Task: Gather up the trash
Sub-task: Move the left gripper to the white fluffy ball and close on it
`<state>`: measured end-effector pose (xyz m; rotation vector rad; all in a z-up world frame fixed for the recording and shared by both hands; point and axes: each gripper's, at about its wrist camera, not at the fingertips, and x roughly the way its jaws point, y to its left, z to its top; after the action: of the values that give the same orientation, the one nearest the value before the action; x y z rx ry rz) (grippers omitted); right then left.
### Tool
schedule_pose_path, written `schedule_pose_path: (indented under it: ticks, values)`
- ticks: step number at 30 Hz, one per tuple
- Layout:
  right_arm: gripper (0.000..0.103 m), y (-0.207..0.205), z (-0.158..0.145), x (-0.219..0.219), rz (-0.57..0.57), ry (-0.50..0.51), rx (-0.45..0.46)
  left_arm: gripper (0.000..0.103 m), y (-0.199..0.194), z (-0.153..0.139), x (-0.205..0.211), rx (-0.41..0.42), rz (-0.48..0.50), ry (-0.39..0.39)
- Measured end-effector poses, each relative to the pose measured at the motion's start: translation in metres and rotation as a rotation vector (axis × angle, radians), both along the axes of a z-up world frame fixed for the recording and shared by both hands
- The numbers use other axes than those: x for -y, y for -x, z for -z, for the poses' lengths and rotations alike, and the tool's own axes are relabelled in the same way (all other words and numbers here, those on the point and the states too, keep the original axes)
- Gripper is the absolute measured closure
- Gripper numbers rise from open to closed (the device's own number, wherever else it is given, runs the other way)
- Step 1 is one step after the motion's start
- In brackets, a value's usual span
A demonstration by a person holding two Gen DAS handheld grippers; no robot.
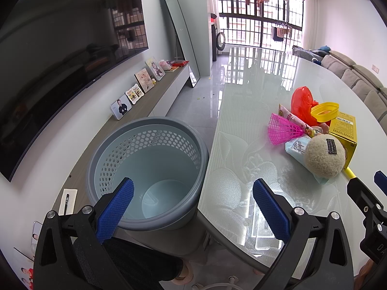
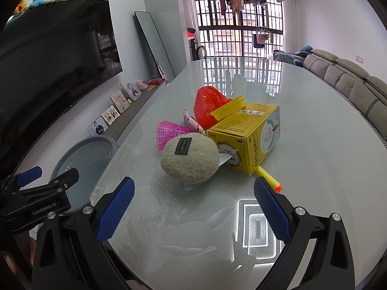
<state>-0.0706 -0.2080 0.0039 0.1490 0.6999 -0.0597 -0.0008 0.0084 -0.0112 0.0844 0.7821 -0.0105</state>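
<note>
Left gripper (image 1: 193, 207) jaws spread wide, nothing between the blue textured pads (image 1: 115, 210); it hangs over the seam between the grey perforated plastic waste bin (image 1: 147, 169) and the edge of the glossy white patterned table (image 1: 254, 101). Right gripper (image 2: 193, 207) likewise wide open and empty, above bare tabletop just short of the trash pile. Bin sits beside the table's left edge, empty inside. Pile is mid-table, items touching: beige fuzzy ball with a dark sewn label (image 2: 189, 160) nearest, lying on a pale blue wrapper (image 1: 296, 148); yellow cardboard box (image 2: 251, 135) right of it, with a yellow foam dart with orange tip (image 2: 268, 180) poking out from under it; pink plastic mesh shuttlecock-like piece (image 2: 169, 133) to the left; pink snack packet (image 2: 192, 122), crumpled red plastic bag (image 2: 209, 104) and a yellow plastic lid (image 2: 228, 107) behind. Grey sofa (image 2: 350, 82) along the right wall, dark TV screen (image 2: 48, 48) on the left.
</note>
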Motion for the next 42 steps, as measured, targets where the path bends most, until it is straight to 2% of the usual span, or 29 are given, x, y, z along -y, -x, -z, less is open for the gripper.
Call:
schedule_pose_path:
  ticks: [11,26,32,42]
  values:
    - [0.008,0.004,0.002,0.017,0.031,-0.007,-0.007,0.006,-0.003,0.006,0.007,-0.012,0.018,0.002]
    - [0.008,0.011,0.023,0.093,0.150,-0.014,-0.066,0.006,-0.013,0.018,0.062,-0.051,0.130,0.018]
    - [0.008,-0.002,0.036,0.117,0.134,-0.020,-0.133,0.006,-0.014,0.015,0.081,-0.042,0.146,0.010]
    - [0.008,-0.004,0.038,0.126,0.111,-0.009,-0.132,0.006,-0.013,0.004,0.103,-0.019,0.185,0.021]
